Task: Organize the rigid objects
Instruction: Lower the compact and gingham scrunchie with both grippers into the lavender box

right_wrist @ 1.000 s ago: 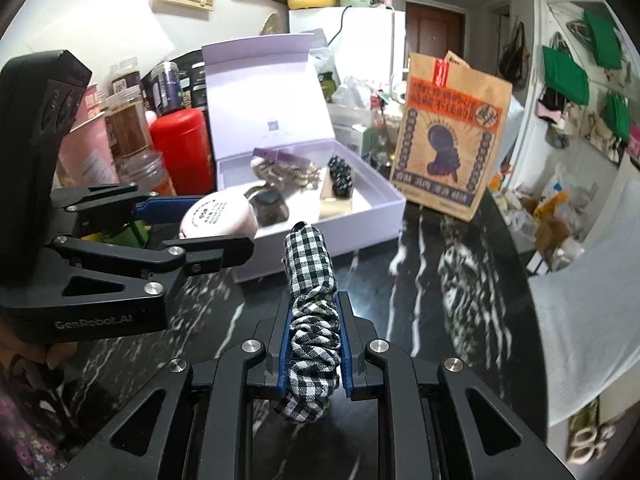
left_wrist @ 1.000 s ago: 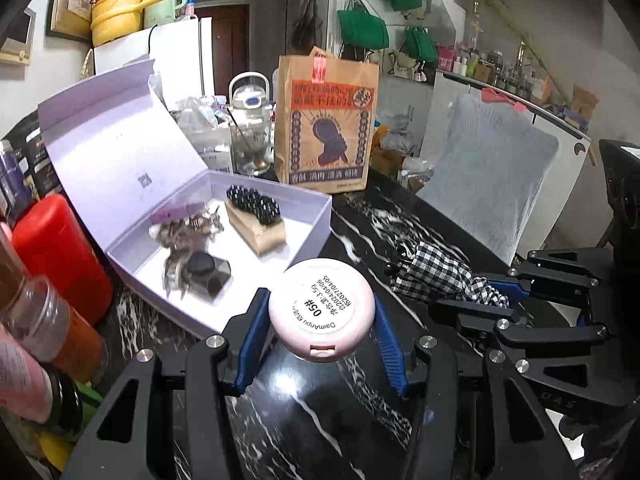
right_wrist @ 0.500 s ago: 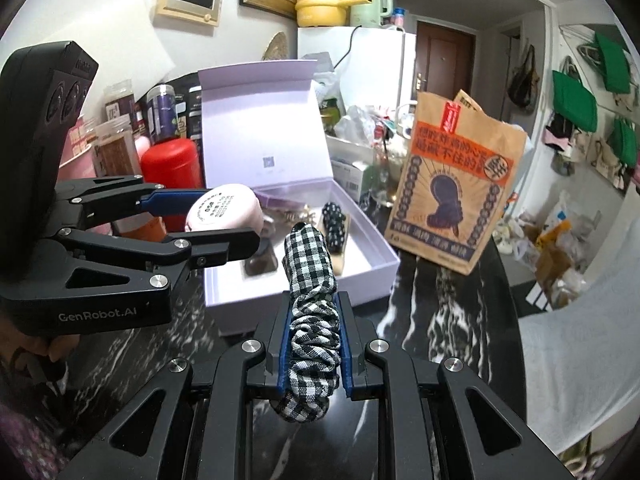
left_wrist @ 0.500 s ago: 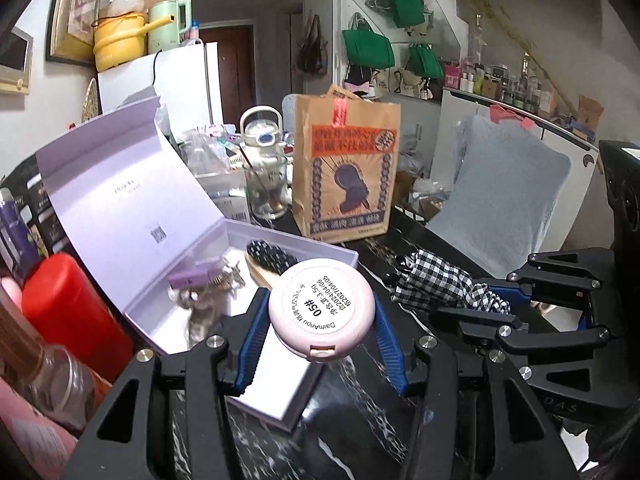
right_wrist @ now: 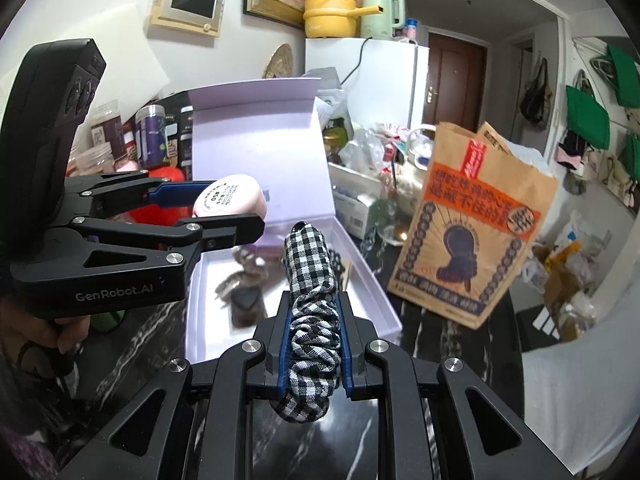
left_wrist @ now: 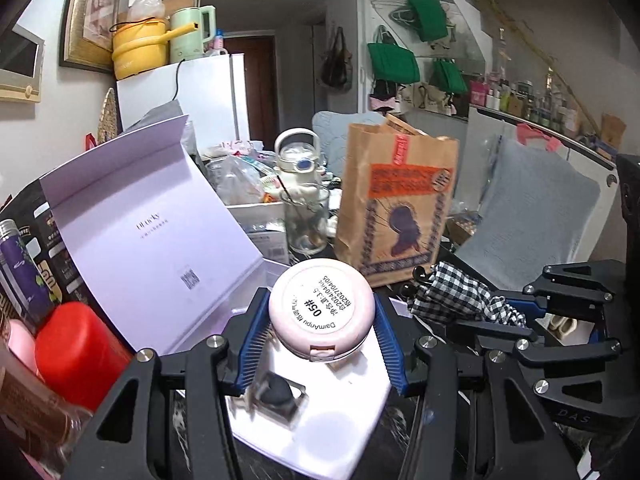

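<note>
Now that both tools have risen over the lavender box [left_wrist: 340, 432], left tool [left_wrist: 322, 344] grips pink compact [left_wrist: 322, 314], right tool [right_wrist: 314, 344] grips checked umbrella [right_wrist: 310, 300]; drop-off looks next.

Both my wrist views evenly lit, soft indoor light, no hard shadows. Fisheye bends walls and door frame; black vignette fills corners. Motion blur smears brown paper bag [right_wrist: 474, 236], softer in left view [left_wrist: 396, 204]. Contents of lavender box [right_wrist: 256, 152] blurred and soft in both views. Label on pink compact [left_wrist: 322, 314] sharp. Mild glare off white fridge [right_wrist: 384, 76] and silver screws on my gripper frames.
</note>
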